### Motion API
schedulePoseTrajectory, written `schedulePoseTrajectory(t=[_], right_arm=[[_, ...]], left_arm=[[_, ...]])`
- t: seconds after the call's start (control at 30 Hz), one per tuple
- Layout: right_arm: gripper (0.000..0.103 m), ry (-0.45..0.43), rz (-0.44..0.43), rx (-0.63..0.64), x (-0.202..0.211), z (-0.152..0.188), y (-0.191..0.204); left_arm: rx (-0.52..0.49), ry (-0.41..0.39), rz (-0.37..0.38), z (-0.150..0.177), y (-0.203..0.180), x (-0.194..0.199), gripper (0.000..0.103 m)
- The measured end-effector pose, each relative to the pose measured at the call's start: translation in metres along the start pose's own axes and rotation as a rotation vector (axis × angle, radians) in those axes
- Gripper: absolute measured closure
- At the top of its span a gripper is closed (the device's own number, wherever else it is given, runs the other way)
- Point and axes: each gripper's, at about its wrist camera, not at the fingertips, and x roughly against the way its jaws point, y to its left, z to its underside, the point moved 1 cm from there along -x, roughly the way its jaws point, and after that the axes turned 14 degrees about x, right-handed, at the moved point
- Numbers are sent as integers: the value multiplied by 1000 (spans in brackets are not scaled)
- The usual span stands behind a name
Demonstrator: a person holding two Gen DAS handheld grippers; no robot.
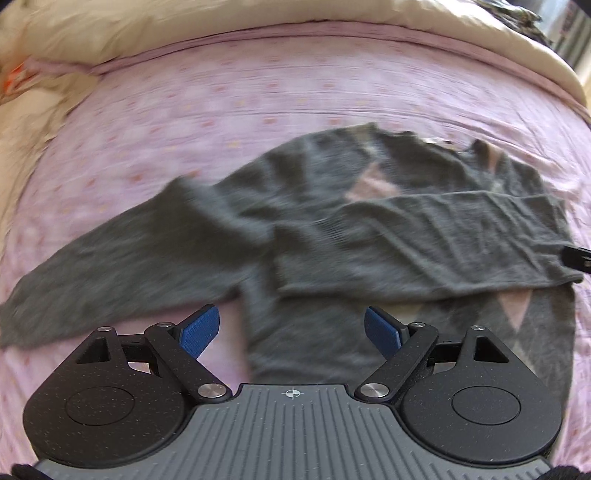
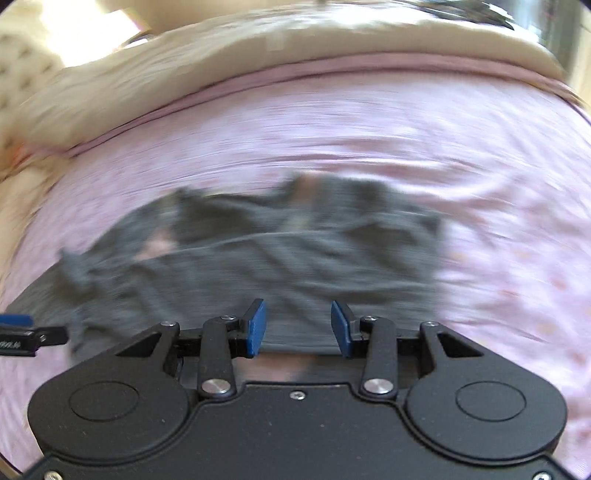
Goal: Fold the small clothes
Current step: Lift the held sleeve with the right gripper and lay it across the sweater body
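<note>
Grey sweater (image 1: 369, 236) lies on the pink bed sheet (image 1: 258, 99) (one sleeve folded across); left claw (image 1: 291, 328) and right claw (image 2: 298, 326) both gape wide, empty.

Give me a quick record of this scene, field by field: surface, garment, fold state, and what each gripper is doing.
surface: pink bedsheet, cream blanket beyond
garment: grey sweater with pink diamonds
fold state: one sleeve laid across the body, other sleeve spread out
left gripper: open, empty
right gripper: open, empty, at the sweater's near edge
</note>
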Motion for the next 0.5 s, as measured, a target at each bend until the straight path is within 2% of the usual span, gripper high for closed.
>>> schedulePoseTrajectory(t=[0.1, 0.23, 0.37, 0.5], right_arm=[[53, 11, 59, -79, 1, 7, -44], [53, 34, 106, -147, -11, 11, -90], [53, 57, 106, -170, -31, 8, -113], [54, 77, 80, -149, -55, 1, -119]], left_arm=[[-41, -10, -5, -3, -20, -16, 17], [-67, -3, -73, -7, -28, -45, 17], [-53, 82, -172, -6, -15, -78, 17], [73, 116, -128, -3, 11, -89, 2]])
